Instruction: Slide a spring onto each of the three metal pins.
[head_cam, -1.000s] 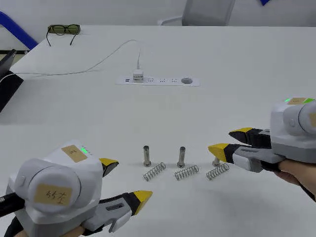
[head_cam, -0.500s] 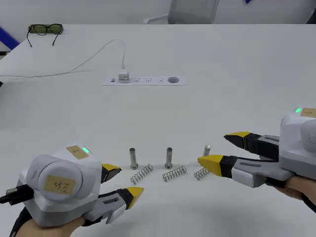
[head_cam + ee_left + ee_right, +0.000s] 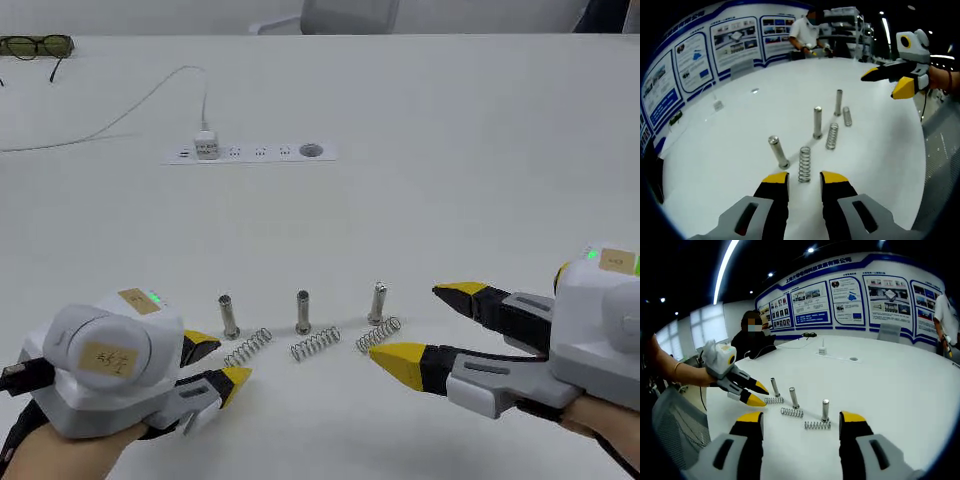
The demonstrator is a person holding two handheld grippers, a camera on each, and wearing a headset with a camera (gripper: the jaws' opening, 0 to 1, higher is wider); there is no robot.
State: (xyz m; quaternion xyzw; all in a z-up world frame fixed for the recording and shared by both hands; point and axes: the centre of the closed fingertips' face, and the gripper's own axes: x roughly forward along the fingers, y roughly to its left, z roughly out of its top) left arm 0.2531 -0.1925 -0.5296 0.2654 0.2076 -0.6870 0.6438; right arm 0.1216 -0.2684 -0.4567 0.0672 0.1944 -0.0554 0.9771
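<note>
Three metal pins stand upright in a row on the white table: left pin, middle pin, right pin. A spring lies just in front of each: left spring, middle spring, right spring. My left gripper sits low at the front left, open, its tips just short of the left spring. My right gripper is open at the front right, its tips near the right spring and right pin. Nothing is held.
A white power strip with a plugged charger and cable lies mid-table. Glasses rest at the far left corner. A chair stands behind the table. A seated person and a standing person are beyond the table.
The head camera has shifted, so the scene sits further left. My left gripper has narrowed and come close to the left spring. My right gripper has dropped lower, beside the right spring.
</note>
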